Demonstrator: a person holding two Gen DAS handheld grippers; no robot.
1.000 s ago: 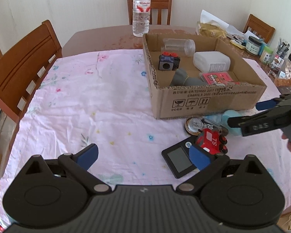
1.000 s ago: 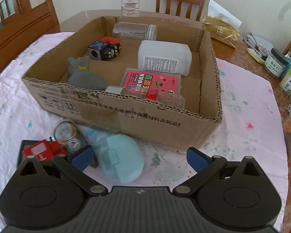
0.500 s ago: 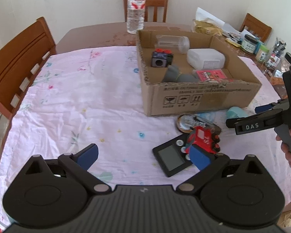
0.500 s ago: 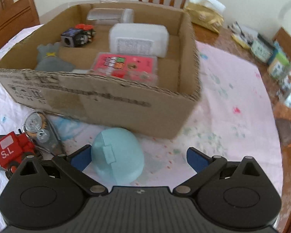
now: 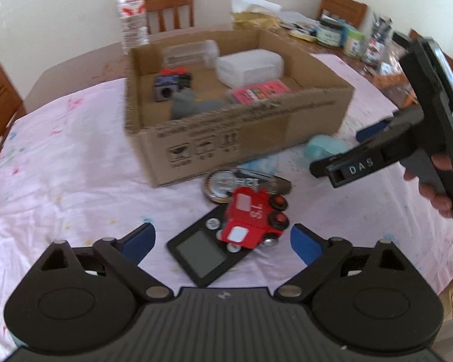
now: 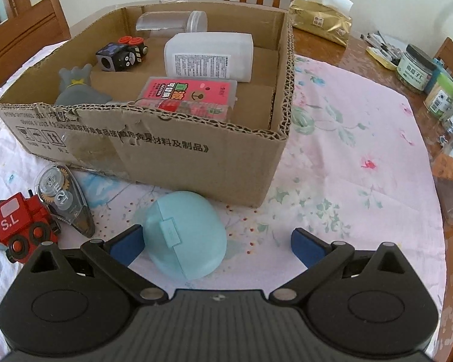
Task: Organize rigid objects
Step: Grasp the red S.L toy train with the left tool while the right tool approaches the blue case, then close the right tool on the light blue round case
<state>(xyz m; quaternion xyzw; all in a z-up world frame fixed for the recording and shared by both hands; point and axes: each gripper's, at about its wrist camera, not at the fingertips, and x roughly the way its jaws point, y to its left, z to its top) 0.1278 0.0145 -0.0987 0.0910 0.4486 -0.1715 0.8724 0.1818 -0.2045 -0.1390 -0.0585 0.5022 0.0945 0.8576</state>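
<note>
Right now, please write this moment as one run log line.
left tool: closing, train between, no contact | right tool: open around blue case | box: partly filled

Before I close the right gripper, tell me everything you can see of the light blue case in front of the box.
The light blue case is a smooth, rounded, egg-shaped clamshell, seemingly matte plastic, with a seam and a small rectangular clasp tab facing up and left. It looks shut. It lies on the pink floral tablecloth just in front of the cardboard box, apparently not touching it. It sits between the right gripper's open fingers, close beside the left pad; contact is unclear.
</note>
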